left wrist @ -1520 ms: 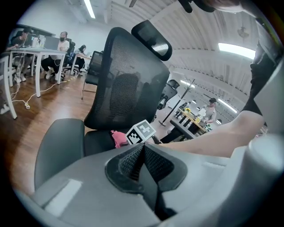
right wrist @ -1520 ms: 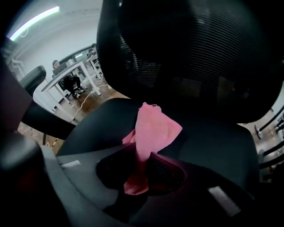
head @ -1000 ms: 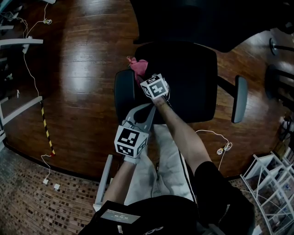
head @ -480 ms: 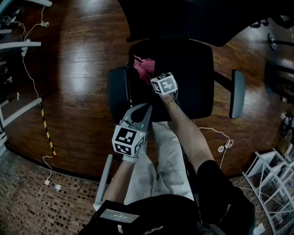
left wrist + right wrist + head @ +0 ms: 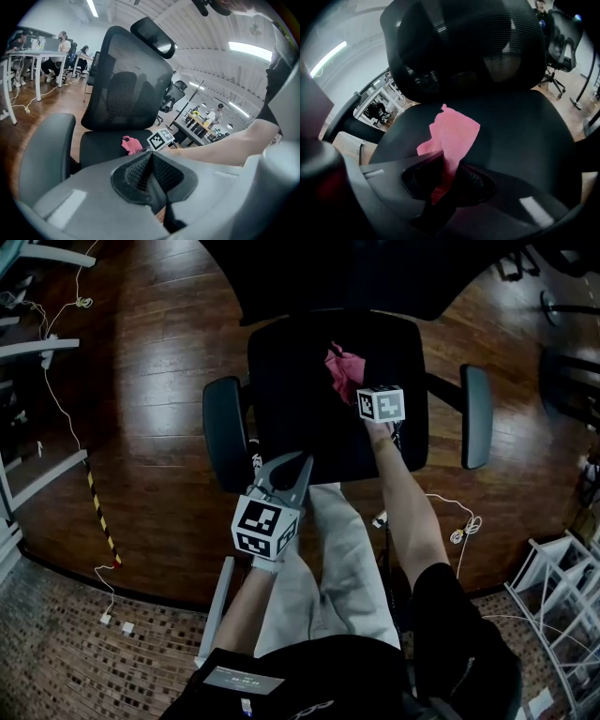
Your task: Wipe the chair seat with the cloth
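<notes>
1. Cloth (image 5: 343, 367): pink, crumpled, resting on the chair seat (image 5: 300, 423), right of centre and toward the rear edge, with one end drawn up off the seat into the claw
2. Right gripper (image 5: 446, 161): jaws closed onto the cloth, a fold pinched between the pads, the remainder fanned out ahead over the seat; gripper body above the right half of the seat
3. Chair seat: black, bordered at the rear edge by a black mesh backrest (image 5: 126, 89) with a headrest (image 5: 152, 36) on top
4. Left gripper (image 5: 284, 468): jaws fully together, nothing held between them; tips above the front edge of the seat, toward the front left corner, well apart from the cloth
5. Armrests: left armrest (image 5: 225, 432) just beside the left edge of the seat, right armrest (image 5: 475, 416) beside the right edge, both dark and padded
6. Person: one bare forearm extended to each gripper, light trousers (image 5: 328, 559) directly below the front edge of the seat
7. Surroundings: dark wooden floor (image 5: 141, 381) under the chair, a coiled white cable (image 5: 461, 532) beyond the front right corner of the seat, a yellow-and-black striped strip (image 5: 97, 512) well to the left
</notes>
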`<state>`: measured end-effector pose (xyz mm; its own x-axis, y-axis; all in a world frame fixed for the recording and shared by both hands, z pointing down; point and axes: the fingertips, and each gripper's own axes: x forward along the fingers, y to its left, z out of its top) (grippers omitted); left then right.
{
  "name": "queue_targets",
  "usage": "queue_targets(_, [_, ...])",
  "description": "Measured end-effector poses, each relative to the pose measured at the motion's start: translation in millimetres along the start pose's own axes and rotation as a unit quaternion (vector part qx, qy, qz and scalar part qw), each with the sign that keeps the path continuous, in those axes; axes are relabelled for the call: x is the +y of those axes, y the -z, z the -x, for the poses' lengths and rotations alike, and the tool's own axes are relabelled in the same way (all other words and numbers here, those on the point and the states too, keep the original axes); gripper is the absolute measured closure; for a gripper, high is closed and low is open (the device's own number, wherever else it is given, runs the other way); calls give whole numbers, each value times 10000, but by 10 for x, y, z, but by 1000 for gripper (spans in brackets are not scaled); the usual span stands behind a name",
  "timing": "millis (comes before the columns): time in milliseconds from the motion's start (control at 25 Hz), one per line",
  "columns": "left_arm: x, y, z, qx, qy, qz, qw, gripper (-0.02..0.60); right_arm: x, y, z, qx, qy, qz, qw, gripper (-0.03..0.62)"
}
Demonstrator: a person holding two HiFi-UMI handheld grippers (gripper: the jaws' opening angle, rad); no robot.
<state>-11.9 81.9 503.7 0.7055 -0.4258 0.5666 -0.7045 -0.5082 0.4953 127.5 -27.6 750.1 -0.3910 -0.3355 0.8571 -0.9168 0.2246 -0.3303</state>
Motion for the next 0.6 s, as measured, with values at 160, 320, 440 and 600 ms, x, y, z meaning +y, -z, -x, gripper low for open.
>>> queue_targets(160, [-83, 2, -42, 42, 52, -60, 10000, 592, -460, 71, 246, -44, 397, -134, 9991, 530])
queue_targets(320, [-134, 1, -63, 69, 97, -102, 9999, 592, -909, 125, 540, -6, 985, -265, 9948, 530])
queue_targets(440, [-170, 14, -61, 99, 136, -122, 9998, 592, -1211, 155, 775, -8, 1449, -398, 9886, 530])
queue_targets(600, [-203, 20, -81, 144, 201, -151, 9996, 592, -1520, 167, 1062, -142, 2042, -542, 9773, 530])
